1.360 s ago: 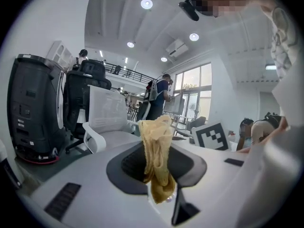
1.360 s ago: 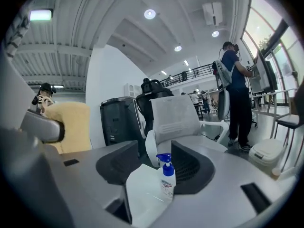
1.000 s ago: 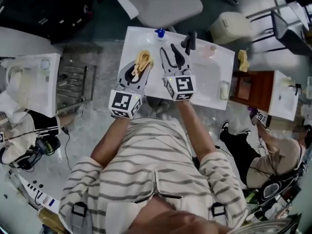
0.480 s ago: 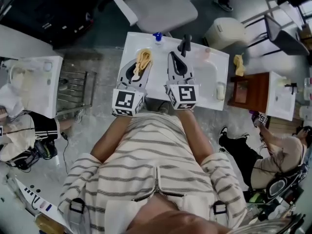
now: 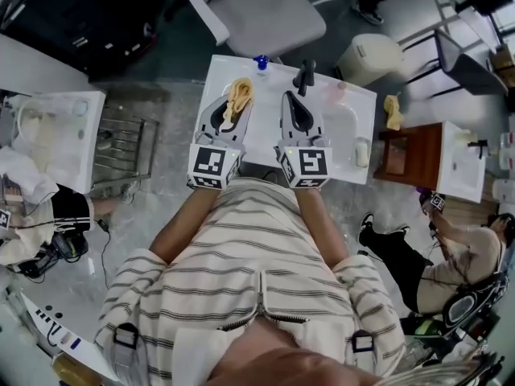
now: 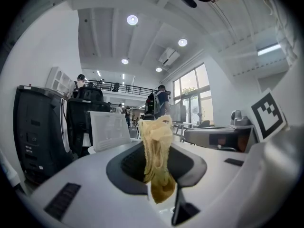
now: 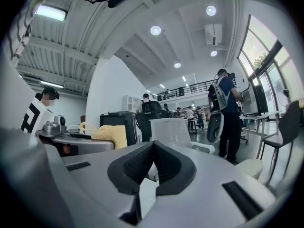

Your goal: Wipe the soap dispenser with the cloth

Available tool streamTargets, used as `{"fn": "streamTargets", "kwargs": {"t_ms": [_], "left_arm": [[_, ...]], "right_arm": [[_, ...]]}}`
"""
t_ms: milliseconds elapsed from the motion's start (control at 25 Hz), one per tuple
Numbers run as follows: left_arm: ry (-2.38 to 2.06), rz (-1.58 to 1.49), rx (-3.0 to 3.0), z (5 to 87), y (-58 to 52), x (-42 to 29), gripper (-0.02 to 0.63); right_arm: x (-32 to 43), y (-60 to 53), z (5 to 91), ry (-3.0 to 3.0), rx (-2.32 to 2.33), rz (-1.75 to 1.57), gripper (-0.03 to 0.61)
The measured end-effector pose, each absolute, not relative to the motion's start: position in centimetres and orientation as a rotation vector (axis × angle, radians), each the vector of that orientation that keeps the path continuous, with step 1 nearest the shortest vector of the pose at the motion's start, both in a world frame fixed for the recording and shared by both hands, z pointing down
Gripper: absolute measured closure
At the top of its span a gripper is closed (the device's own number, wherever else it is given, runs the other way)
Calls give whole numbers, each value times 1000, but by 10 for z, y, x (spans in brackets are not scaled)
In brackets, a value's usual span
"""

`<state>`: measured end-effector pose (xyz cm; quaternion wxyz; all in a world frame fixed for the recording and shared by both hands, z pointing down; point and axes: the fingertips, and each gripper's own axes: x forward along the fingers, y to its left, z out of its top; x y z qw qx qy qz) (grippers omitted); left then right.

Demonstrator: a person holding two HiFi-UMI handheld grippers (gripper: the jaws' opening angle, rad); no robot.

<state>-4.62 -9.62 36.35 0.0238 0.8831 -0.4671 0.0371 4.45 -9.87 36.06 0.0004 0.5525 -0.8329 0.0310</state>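
No word, number or brand is legible anywhere. The only signs are black-and-white square markers, one on the left cube and one on the right cube — patterns, not letters.

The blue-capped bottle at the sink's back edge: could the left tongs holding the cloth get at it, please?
Probably yes: the left tongs, shut on the cloth, sit short of the blue-capped bottle with only bare sink top between.

Left tongs level, tight on cloth; right tongs level alongside, closed, empty.
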Motion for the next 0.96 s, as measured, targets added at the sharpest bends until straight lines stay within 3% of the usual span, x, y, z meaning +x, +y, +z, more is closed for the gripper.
{"fn": "streamTargets", "kwargs": {"t_ms": [960], "left_arm": [[-1475, 104, 2716, 368, -99, -48, 517]], "right_arm": [[47, -96, 366, -2605, 1728, 106, 591]]}}
